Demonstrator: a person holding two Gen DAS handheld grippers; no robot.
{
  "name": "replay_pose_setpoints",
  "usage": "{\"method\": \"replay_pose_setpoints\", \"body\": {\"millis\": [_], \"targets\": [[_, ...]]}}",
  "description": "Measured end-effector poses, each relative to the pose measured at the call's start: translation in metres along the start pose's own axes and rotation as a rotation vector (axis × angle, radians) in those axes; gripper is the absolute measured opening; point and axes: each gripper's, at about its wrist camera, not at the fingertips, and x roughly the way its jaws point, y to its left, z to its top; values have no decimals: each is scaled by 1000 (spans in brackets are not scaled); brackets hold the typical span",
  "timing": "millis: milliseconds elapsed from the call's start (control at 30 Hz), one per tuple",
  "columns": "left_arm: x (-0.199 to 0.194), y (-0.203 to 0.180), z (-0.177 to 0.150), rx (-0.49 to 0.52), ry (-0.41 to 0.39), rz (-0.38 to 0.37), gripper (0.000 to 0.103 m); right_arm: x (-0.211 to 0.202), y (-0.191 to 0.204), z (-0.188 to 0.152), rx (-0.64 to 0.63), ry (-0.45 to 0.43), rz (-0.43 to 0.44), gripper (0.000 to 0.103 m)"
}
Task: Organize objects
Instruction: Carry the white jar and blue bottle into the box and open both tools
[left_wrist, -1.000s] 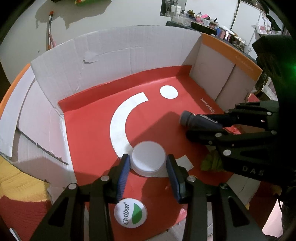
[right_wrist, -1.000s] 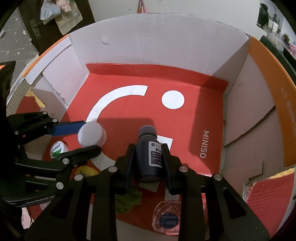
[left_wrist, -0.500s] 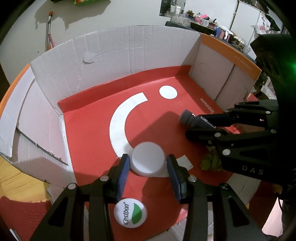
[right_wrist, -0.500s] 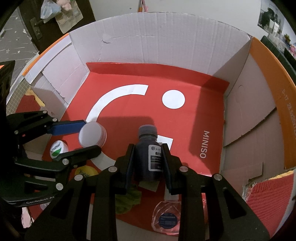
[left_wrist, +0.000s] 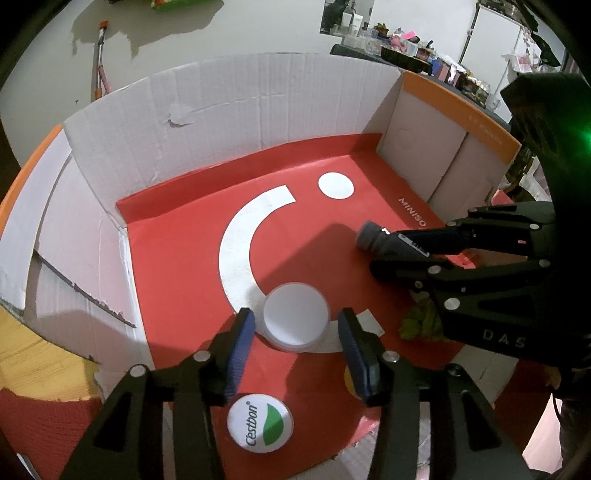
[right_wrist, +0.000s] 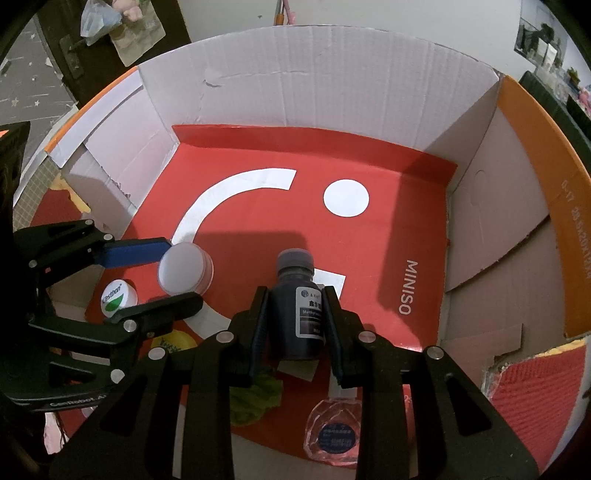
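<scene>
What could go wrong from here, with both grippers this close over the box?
1. The left gripper straddles the white jar with gaps on both sides; an off-centre close could push it away.
2. The right gripper holds the dark bottle near the left one; the two could collide.
3. Releasing the bottle above the floor could tip it.

A cardboard box (right_wrist: 332, 92) with a red floor bearing white marks and "MINISO" carries a white jar (left_wrist: 295, 317), a Cestbon cap (left_wrist: 260, 422), a yellow lid (right_wrist: 173, 341), a green wad (right_wrist: 255, 400) and a clear flask (right_wrist: 334, 434)
</scene>
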Motion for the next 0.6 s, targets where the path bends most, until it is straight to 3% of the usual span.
{"method": "replay_pose_setpoints", "body": {"millis": [600], "targets": [[-12, -3, -1, -4, -31, -5, 50, -19, 0, 1, -9, -23, -13, 28]]}}
